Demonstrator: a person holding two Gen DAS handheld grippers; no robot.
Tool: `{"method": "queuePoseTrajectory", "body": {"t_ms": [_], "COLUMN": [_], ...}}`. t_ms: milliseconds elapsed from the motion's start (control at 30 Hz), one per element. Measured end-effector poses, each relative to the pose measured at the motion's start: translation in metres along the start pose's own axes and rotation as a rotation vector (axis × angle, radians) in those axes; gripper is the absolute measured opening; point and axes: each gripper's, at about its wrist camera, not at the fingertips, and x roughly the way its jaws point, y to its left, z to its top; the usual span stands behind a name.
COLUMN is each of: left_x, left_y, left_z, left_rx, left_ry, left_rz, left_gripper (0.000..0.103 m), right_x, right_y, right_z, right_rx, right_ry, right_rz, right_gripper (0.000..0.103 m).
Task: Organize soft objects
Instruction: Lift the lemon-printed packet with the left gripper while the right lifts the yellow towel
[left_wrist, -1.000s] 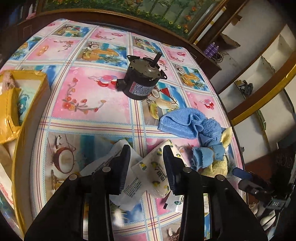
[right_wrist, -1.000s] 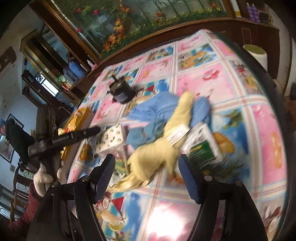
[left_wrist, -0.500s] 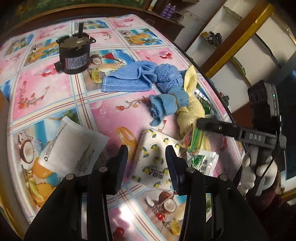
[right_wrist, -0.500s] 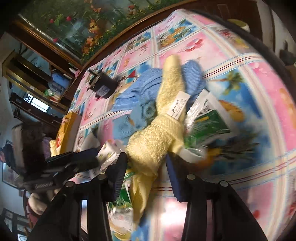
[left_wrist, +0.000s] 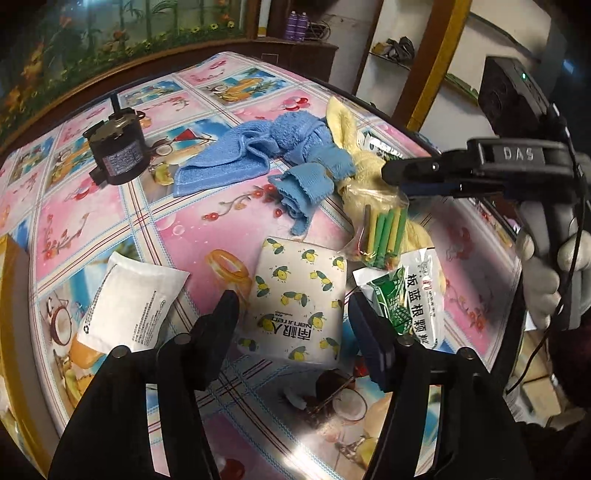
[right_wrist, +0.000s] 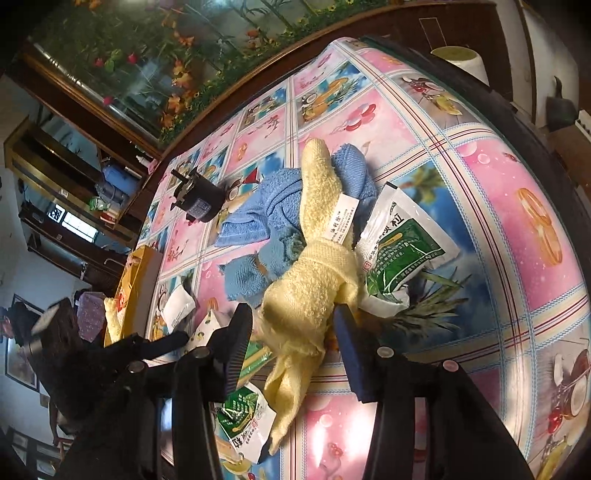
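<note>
Tabletop: right tool apparently pinching yellow towel.

A pale yellow terry towel is pinched between the fingers of the right tool, whose jaws are opening slightly. Rumpled blue terry cloths and a green-and-white foil sachet are seen touching it on the fruit-patterned surface.

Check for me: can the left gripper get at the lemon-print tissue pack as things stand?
Probably yes. The lemon-print tissue pack lies flat between the fingers of the left gripper, whose jaws are opening, nothing on top. A green sachet lies close beside one finger and might get nudged.
</note>
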Motion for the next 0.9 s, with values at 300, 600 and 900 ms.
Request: {"method": "queuePoseTrajectory", "body": {"t_ms": [300,600,900], "left_x": [0.026,0.001,-0.026], "left_y": [-0.004,0.012,0.01], "left_z": [0.012,0.002,-0.012], "left_rx": [0.023,-0.114,-0.179], "left_ry": [0.011,-0.043,-0.086], "left_rz": [0.119,0.067,0.062], "left_gripper": [0.064,0.052,0.052], "right_x": [0.024,0.018,0.024], "right_y": [0.015,-0.024,-0.009], "right_z": [0.004,0.005,0.003], "right_rx": [-0.027,0.193,0.107], "right_ry": [0.032,0.003,-0.008], "right_rz": [-0.063,0.122,0.037], "right_gripper": [0.05,0.051,0.05]}}
